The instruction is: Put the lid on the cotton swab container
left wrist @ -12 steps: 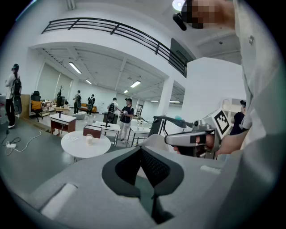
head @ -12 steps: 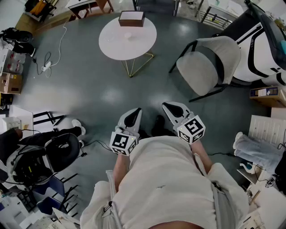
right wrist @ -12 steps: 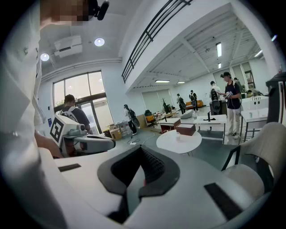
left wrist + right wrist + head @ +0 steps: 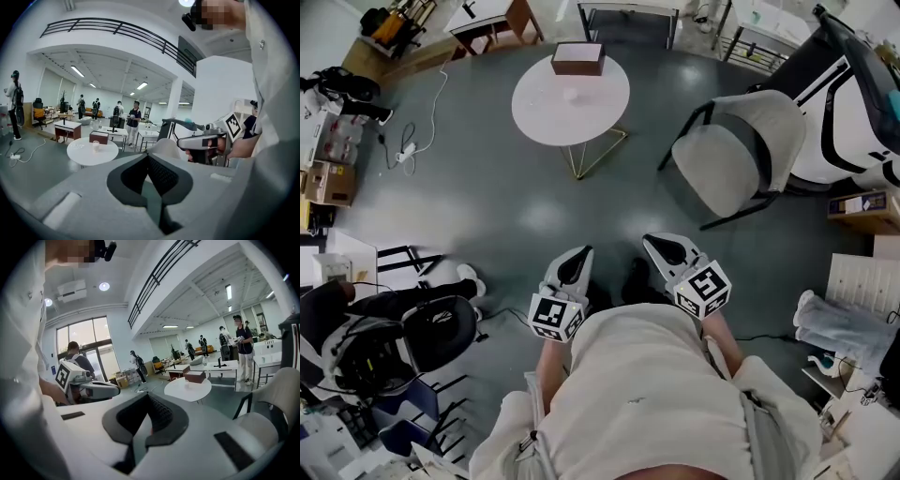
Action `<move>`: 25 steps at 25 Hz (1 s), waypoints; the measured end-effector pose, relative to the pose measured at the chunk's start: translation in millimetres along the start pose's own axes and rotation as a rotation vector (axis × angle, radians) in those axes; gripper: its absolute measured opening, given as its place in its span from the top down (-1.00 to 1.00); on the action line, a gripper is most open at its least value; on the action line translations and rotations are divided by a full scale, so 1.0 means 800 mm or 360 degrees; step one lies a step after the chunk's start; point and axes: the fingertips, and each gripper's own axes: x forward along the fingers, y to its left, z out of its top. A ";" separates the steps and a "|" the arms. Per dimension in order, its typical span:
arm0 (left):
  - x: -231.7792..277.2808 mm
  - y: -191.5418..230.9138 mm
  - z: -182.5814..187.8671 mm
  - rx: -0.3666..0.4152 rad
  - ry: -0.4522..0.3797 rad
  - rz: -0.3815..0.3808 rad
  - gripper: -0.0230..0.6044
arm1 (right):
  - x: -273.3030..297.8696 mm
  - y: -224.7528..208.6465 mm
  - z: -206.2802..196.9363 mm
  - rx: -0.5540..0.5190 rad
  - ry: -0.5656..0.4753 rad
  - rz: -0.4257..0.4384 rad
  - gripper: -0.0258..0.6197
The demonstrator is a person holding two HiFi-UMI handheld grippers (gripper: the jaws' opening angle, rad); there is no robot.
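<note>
A small pale container [image 4: 571, 94] stands on a round white table [image 4: 544, 111] across the floor, beside a brown box [image 4: 577, 58]. The left gripper view shows the same container [image 4: 95, 146] far ahead on the table [image 4: 79, 152]. The right gripper view shows the table [image 4: 199, 391] and the box [image 4: 194, 376]. I see no lid at this distance. My left gripper [image 4: 576, 258] and right gripper [image 4: 660, 246] are held close in front of the person's body, both shut and empty, far from the table. Each gripper's own view shows its dark jaw pads closed together, left [image 4: 150, 161] and right [image 4: 150, 405].
A grey chair with a black frame [image 4: 741, 155] stands right of the table. An office chair [image 4: 436, 328] and cluttered desks are at the left, cables [image 4: 412, 141] lie on the floor, and several people stand far off in the hall.
The table and chair sit slightly lower in the head view. Both grippers stay shut in front of the body, the left one a little lower.
</note>
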 end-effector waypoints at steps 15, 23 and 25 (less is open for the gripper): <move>-0.020 0.037 -0.011 -0.0042 0.0027 0.0135 0.91 | 0.045 -0.002 -0.015 0.0010 0.0150 0.0086 0.91; 0.013 0.117 0.031 -0.0026 -0.0094 0.0040 0.91 | 0.106 -0.014 0.035 -0.0046 0.0146 -0.0041 0.90; 0.021 0.139 0.049 -0.0003 -0.0130 0.0011 0.91 | 0.124 -0.016 0.051 -0.0054 0.0130 -0.0071 0.90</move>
